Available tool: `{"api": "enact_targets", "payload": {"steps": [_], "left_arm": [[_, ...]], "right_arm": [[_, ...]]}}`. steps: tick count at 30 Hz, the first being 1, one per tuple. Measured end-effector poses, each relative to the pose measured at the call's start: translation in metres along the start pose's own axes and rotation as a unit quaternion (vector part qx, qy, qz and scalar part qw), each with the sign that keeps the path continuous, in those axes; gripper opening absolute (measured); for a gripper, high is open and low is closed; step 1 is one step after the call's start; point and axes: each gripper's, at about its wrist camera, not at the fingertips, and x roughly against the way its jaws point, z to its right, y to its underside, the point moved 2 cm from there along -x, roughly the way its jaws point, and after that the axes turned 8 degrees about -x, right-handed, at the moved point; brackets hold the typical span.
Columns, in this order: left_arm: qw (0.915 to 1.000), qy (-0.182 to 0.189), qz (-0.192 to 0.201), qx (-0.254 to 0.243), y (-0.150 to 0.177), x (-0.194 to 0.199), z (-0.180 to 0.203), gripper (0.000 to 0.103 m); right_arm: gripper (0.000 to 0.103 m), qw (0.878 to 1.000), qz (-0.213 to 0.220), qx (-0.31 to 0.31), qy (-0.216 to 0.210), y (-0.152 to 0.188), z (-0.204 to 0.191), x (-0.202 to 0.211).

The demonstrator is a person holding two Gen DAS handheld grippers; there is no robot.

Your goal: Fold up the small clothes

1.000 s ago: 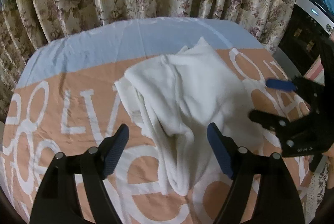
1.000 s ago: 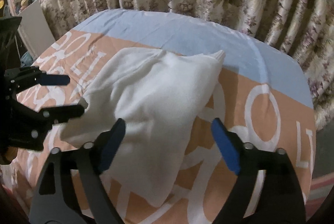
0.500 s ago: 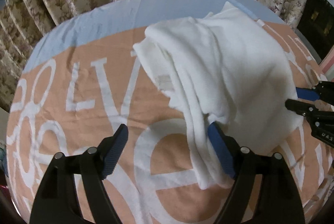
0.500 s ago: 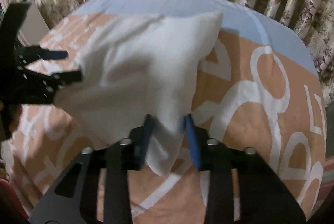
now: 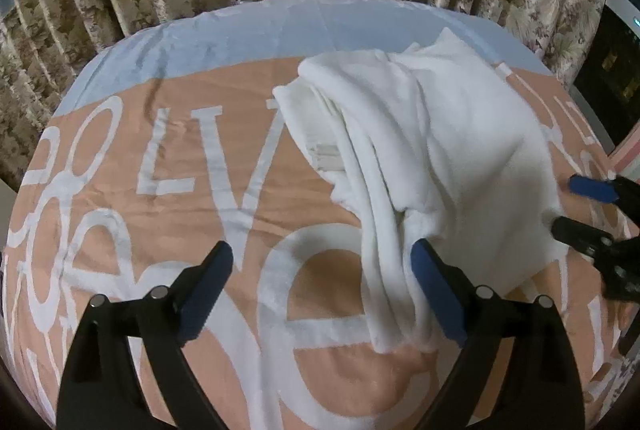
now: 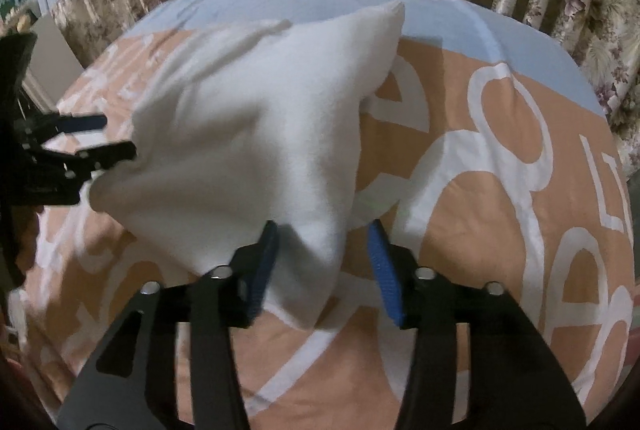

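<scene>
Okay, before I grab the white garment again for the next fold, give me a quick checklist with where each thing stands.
1. Left gripper open, nothing pinched: ok; jaws have just been opening, and the garment's near edge lies against the right-hand pad.
2. Right gripper released: ok; jaws have just been opening, a cloth corner hangs loose between them.
3. White garment flat: not ok, bunched in ridges.
4. Garment fully on the bedspread: ok.
5. Layers aligned underneath: cannot tell.
</scene>
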Motion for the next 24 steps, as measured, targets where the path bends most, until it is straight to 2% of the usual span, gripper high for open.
{"api": "enact_targets", "payload": {"steps": [1, 4, 5, 6, 9, 12, 14, 17, 24], "left_arm": [[1.0000, -0.005, 0.003, 0.001, 0.000, 0.004, 0.000, 0.091], [0.9997, -0.021, 0.016, 0.005, 0.000, 0.017, -0.001, 0.092], [0.9994, -0.028, 0.022, 0.007, 0.001, 0.022, -0.001, 0.097], [0.9990, -0.036, 0.026, 0.009, 0.001, 0.026, -0.002, 0.100], [0.9970, -0.065, 0.039, 0.015, 0.005, 0.039, -0.004, 0.101], [0.9956, -0.081, 0.041, 0.021, 0.010, 0.049, -0.006, 0.101], [0.9951, -0.080, 0.053, 0.025, 0.015, 0.058, -0.007, 0.101], [0.9934, -0.081, 0.075, 0.032, 0.023, 0.079, -0.007, 0.101], [0.9863, -0.096, 0.128, 0.039, 0.037, 0.131, 0.000, 0.101]], "right_arm": [[0.086, 1.000, 0.011, -0.004, -0.005, -0.002, -0.002, 0.007], [0.099, 0.999, 0.046, -0.003, -0.005, -0.007, -0.009, 0.027], [0.100, 0.999, 0.054, -0.003, -0.002, -0.009, -0.011, 0.032], [0.100, 0.998, 0.063, -0.003, 0.002, -0.010, -0.013, 0.037], [0.100, 0.997, 0.074, -0.002, 0.013, -0.011, -0.019, 0.044], [0.100, 0.995, 0.094, 0.002, 0.041, -0.009, -0.026, 0.051], [0.100, 0.991, 0.116, -0.006, 0.066, -0.006, -0.029, 0.057], [0.100, 0.986, 0.149, -0.023, 0.072, 0.000, -0.032, 0.070], [0.100, 0.976, 0.185, -0.063, 0.097, 0.017, -0.045, 0.105]]}}
